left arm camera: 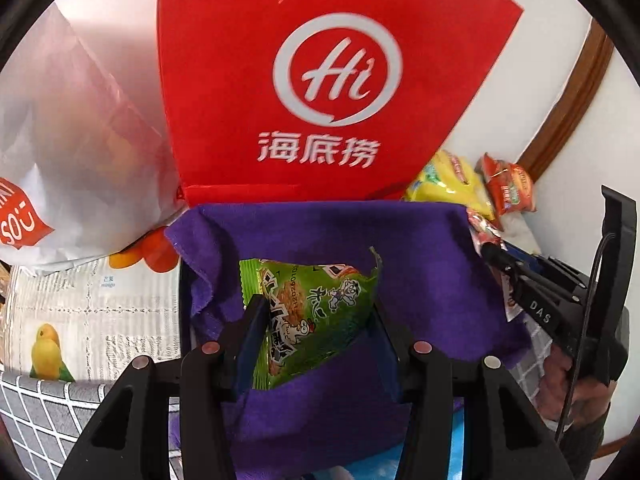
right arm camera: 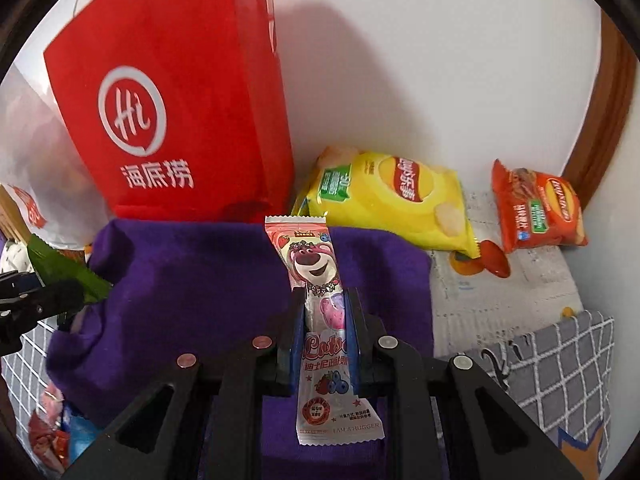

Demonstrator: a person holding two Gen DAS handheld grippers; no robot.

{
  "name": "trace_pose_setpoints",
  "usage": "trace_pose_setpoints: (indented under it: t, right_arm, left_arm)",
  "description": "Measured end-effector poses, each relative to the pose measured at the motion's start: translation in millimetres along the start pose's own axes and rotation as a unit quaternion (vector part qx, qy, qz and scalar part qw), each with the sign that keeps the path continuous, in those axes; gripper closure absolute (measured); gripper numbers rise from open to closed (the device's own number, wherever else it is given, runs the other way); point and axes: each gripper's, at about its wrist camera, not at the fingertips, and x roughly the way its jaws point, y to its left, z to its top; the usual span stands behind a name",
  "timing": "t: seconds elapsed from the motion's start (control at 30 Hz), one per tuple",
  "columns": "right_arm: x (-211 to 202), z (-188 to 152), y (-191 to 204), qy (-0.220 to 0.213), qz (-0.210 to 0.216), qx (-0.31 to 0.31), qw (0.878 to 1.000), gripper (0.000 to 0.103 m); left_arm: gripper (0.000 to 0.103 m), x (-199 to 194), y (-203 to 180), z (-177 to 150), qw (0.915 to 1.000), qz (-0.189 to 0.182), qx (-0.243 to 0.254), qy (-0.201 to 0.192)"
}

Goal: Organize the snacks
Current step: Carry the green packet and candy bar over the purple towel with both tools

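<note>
Left gripper point(left arm camera: 316, 320) is clamped on a green snack packet point(left arm camera: 308, 312); right gripper point(right arm camera: 324, 316) is clamped on a pink bear-print packet point(right arm camera: 320, 320). Both packets are held above the purple cloth point(right arm camera: 192, 280), near its far edge by the red bag point(right arm camera: 172, 92). The thin pink packet could be dropped if gripped loosely; the yellow chip bag point(right arm camera: 392, 200) could be knocked.
</note>
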Motion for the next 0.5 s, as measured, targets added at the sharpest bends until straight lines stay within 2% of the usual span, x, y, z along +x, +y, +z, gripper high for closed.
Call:
trace_pose_setpoints:
  t: [0.27, 0.5]
  right_arm:
    - [26.9, -7.2, -14.3, 0.037, 0.003, 0.001, 0.999, 0.084]
    - [34.2, -9.2, -11.4, 0.047, 0.008, -0.008, 0.999, 0.083]
  left_arm:
    - [0.055, 18.8, 7.1, -1.9, 0.9997, 0.005, -0.006, 0.024]
    - [0.055, 29.5, 9.7, -4.5, 0.9989, 0.002, -0.014, 0.044]
